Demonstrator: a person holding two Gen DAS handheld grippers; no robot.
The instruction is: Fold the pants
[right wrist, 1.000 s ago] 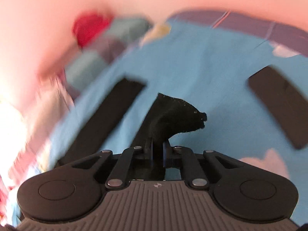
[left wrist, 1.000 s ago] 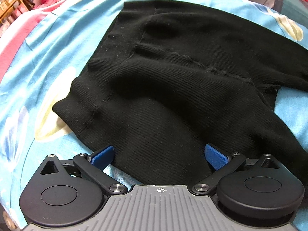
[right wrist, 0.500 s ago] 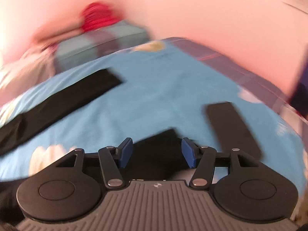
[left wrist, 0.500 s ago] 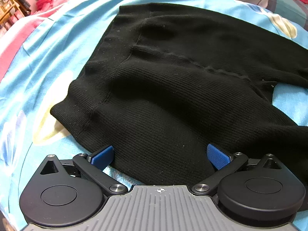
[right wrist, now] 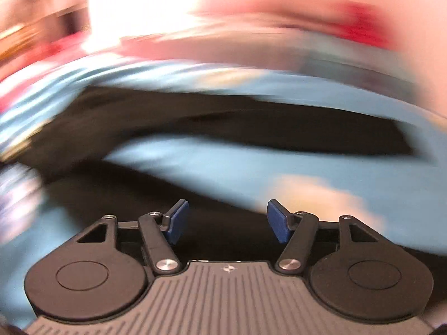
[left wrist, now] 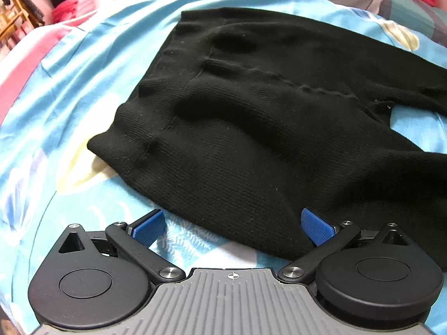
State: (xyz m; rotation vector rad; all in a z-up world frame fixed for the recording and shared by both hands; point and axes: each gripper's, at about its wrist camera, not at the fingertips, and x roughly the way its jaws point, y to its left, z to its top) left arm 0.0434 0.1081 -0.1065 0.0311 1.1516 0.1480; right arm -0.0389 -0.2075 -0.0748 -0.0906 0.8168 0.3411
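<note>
Black knit pants (left wrist: 251,117) spread flat on blue bedsheet (left wrist: 83,64), legs splayed. Left gripper (left wrist: 233,224) jaws wide apart over near edge, gripping nothing. Right gripper (right wrist: 226,220) jaws just opened, empty. Fabric soft, limp, light; pinch waistband corner or hem.

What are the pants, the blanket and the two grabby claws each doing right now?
black pants: spread out flat on the bed, wrinkled, not folded.
blue bedsheet: rumpled, lying under the pants.
left gripper: open, at the pants' edge, holding nothing.
right gripper: open, jaws just opened, gripping nothing; view blurred.
</note>
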